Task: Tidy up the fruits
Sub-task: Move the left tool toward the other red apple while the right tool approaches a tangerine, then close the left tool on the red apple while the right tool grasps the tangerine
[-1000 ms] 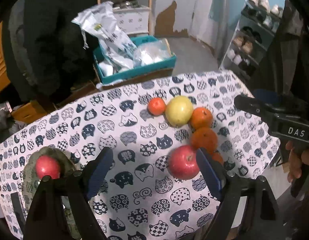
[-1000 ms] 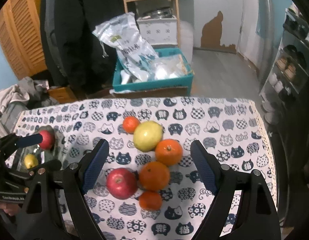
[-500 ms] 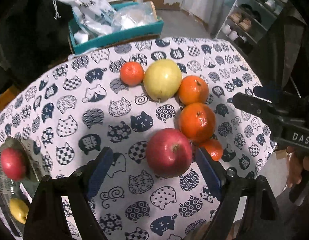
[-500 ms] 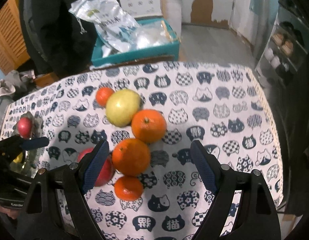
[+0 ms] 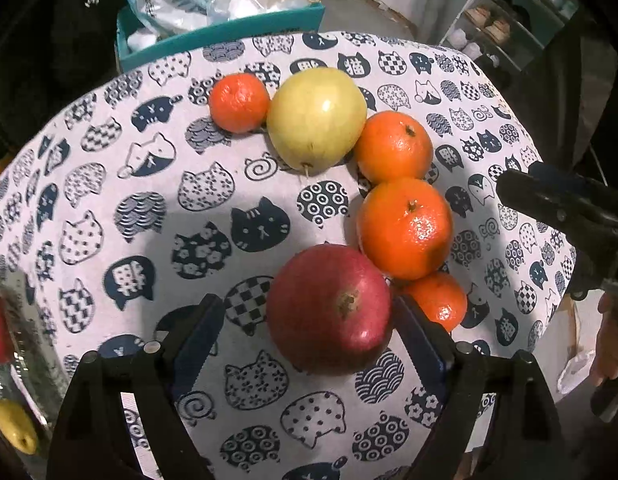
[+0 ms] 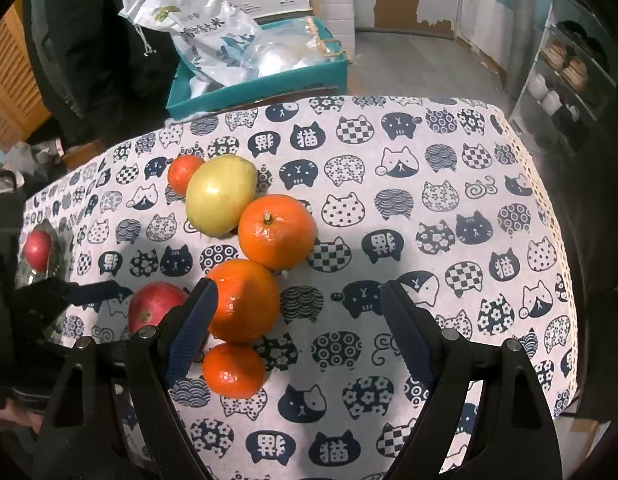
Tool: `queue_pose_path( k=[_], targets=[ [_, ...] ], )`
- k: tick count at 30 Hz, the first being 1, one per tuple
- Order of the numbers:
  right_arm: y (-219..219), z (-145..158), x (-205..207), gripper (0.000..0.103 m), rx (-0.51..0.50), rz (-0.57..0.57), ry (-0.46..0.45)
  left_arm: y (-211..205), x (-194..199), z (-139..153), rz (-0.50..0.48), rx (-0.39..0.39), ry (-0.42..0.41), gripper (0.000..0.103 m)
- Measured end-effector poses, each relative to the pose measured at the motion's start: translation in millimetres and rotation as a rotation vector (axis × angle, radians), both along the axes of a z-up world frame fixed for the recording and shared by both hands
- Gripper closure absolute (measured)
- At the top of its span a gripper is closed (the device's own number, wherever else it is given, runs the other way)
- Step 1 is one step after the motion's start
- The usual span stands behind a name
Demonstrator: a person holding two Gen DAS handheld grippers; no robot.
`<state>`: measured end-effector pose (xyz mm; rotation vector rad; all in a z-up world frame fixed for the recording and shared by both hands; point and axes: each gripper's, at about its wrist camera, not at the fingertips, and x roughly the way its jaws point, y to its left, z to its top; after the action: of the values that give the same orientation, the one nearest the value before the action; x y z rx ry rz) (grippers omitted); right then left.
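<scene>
A red apple [image 5: 329,312] lies on the cat-print tablecloth [image 5: 149,208] between the open jaws of my left gripper [image 5: 309,332]; the right finger is close to or touching it, the left finger stands apart. Beside it lie two oranges [image 5: 405,228] [image 5: 393,148], two small mandarins [image 5: 437,300] [image 5: 239,102] and a yellow-green apple [image 5: 317,118]. My right gripper [image 6: 297,320] is open and empty; its left finger [image 6: 189,332] is next to the near orange [image 6: 245,300] and small mandarin [image 6: 233,370]. The red apple also shows in the right wrist view [image 6: 155,306].
A clear dish [image 5: 33,360] at the left table edge holds a red fruit [image 6: 37,248] and a yellow one [image 5: 15,424]. Behind the table stands a teal box [image 6: 269,80] with plastic bags. A shoe rack [image 6: 569,72] is at the right.
My left gripper has come down and forward until its jaws stand on either side of the red apple. My right gripper has lowered and moved forward toward the oranges.
</scene>
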<state>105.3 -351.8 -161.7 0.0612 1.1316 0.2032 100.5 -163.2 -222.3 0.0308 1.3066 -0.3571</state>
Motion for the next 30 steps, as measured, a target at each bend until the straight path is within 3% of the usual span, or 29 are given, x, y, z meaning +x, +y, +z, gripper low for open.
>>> queue_pose_path(
  k=[9, 11, 16, 30],
  targets=[
    [2, -13, 5, 0.019, -0.006, 0.005, 0.028, -11, 4, -23, -0.044, 0.028, 0.014, 0.015],
    [2, -14, 6, 0.019, -0.005, 0.007, 0.030, -11, 5, -27, -0.056, -0.003, 0.029, 0.026],
    [7, -19, 9, 0.019, -0.007, 0.021, 0.040, -14, 2, -24, -0.090, 0.003, 0.004, 0.030],
    [39, -45, 18, 0.019, 0.052, 0.078, 0.114, 18, 3, 2, -0.020, 0.039, -0.074, 0.030]
  ],
)
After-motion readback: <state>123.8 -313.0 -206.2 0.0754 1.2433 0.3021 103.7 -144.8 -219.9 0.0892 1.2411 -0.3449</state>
